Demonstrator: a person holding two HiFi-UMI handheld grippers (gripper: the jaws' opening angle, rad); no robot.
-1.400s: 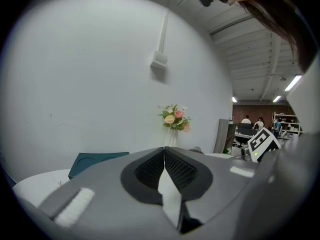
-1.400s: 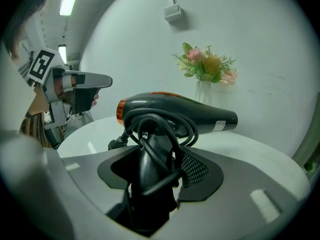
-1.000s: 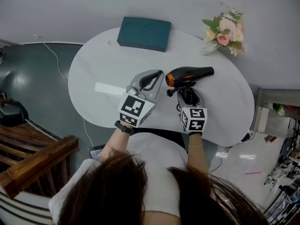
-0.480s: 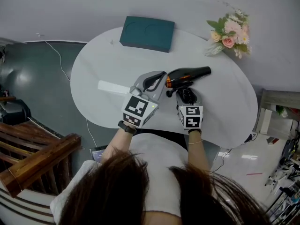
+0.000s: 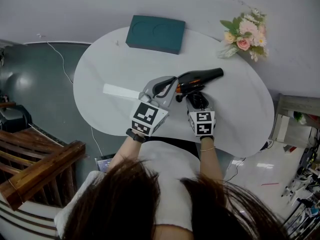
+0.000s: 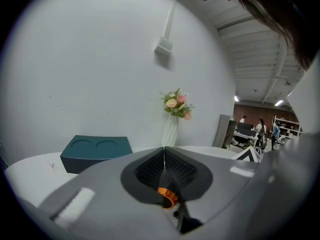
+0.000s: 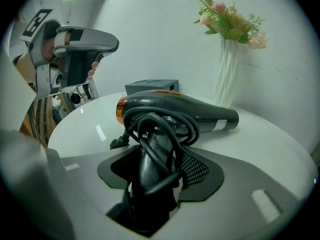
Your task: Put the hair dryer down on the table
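A black hair dryer (image 5: pixel 200 77) with an orange rear ring lies across the middle of the white table (image 5: pixel 110 64), nozzle to the right. My right gripper (image 5: pixel 197 100) is shut on its handle (image 7: pixel 152 154), which has the cord wound round it. The barrel (image 7: pixel 190 109) sits low over the tabletop; whether it touches I cannot tell. My left gripper (image 5: pixel 169 83) is shut and empty, its tips just left of the orange ring (image 6: pixel 167 198).
A dark teal box (image 5: pixel 155 34) with two round hollows stands at the table's far edge. A vase of pink flowers (image 5: pixel 244 34) stands at the far right. Wooden furniture (image 5: pixel 35 169) and a cable on the floor lie to the left.
The right gripper has carried the dryer slightly to the left, and its nozzle end has swung a little farther away. The left gripper has barely moved.
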